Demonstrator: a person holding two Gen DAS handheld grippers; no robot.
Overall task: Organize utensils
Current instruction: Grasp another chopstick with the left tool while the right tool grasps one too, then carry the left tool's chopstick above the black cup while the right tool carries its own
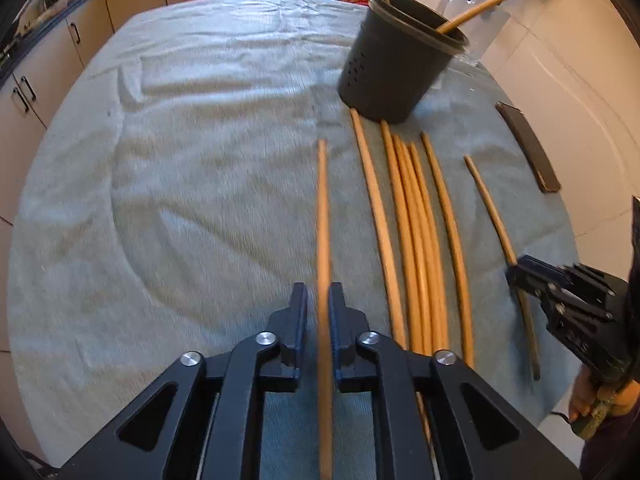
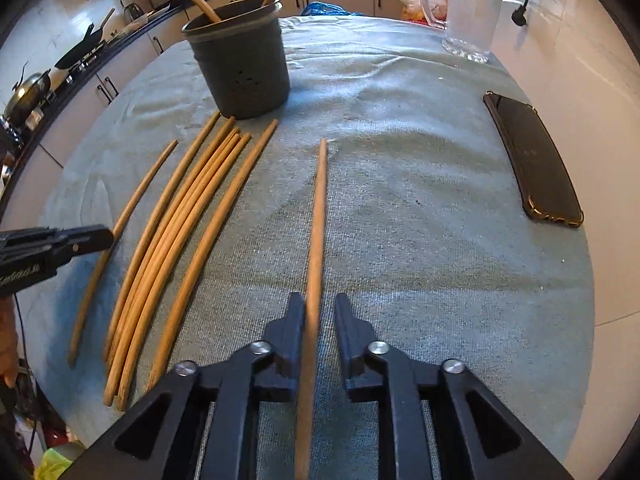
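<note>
Several wooden chopsticks [image 1: 416,232] lie side by side on a grey towel [image 1: 180,160] in front of a dark utensil cup [image 1: 396,60] that holds two chopsticks. My left gripper [image 1: 319,300] is shut on the leftmost chopstick [image 1: 323,216], which runs between its fingers. My right gripper [image 2: 319,308] straddles the rightmost chopstick [image 2: 318,216]; its left finger touches the stick, and a gap shows on the right. The cup also shows in the right wrist view [image 2: 240,60]. The right gripper shows at the left view's right edge [image 1: 520,276].
A black phone [image 2: 532,160] lies on the towel's right side. A glass jug [image 2: 468,12] stands at the far right. Kitchen counters and cabinets [image 1: 60,40] run behind and left. The left gripper [image 2: 80,240] shows at the right view's left edge.
</note>
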